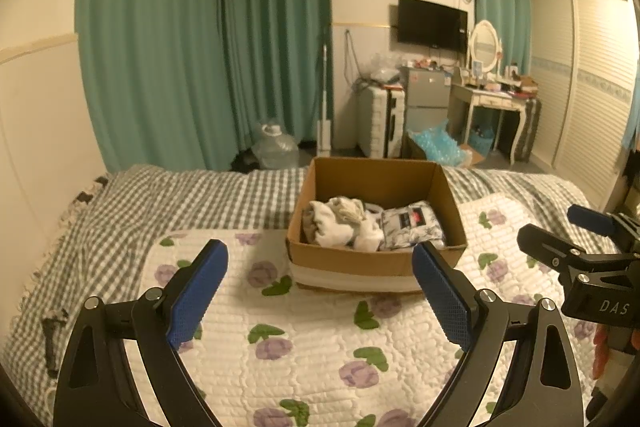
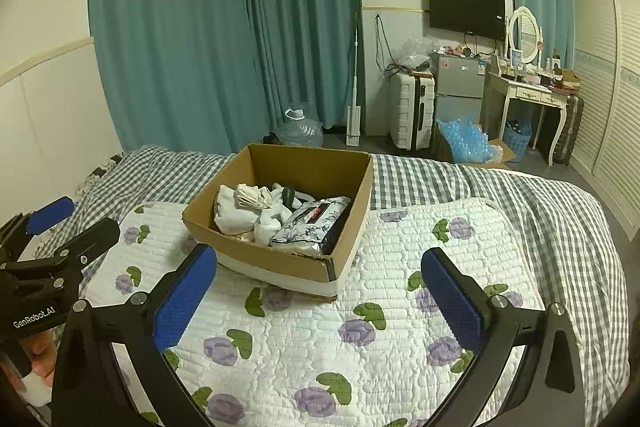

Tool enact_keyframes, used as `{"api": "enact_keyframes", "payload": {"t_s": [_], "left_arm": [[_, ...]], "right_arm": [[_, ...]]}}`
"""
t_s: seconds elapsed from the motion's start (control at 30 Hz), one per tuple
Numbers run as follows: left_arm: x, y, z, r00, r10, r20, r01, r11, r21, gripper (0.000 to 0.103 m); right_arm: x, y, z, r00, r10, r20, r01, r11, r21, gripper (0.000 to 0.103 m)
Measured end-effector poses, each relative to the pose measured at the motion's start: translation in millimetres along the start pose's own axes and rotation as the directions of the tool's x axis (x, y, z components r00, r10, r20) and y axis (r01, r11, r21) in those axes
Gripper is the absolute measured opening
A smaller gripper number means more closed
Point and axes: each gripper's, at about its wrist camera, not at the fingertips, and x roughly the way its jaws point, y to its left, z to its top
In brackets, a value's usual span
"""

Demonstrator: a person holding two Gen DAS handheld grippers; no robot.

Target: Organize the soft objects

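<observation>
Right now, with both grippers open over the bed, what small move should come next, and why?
Probably ease the right gripper forward toward the cardboard box. Both grippers are open and hold nothing, the floral quilt shows no loose soft item, and the white socks and the patterned packet already lie inside the box, so any sorting likely starts there.

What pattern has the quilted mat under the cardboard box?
White quilted mat with purple flowers and green leaves; clearest in the right wrist view.
</observation>
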Motion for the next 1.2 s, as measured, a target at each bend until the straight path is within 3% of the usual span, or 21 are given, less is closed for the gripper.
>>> {"api": "enact_keyframes", "payload": {"t_s": [1.2], "left_arm": [[0.6,3.6,0.2,1.0,0.008,-0.002,-0.008,1.0,-0.002,0.095]], "right_arm": [[3.9,0.2,-4.1,1.0,0.0,-0.007,0.0,1.0,0.009,0.103]]}}
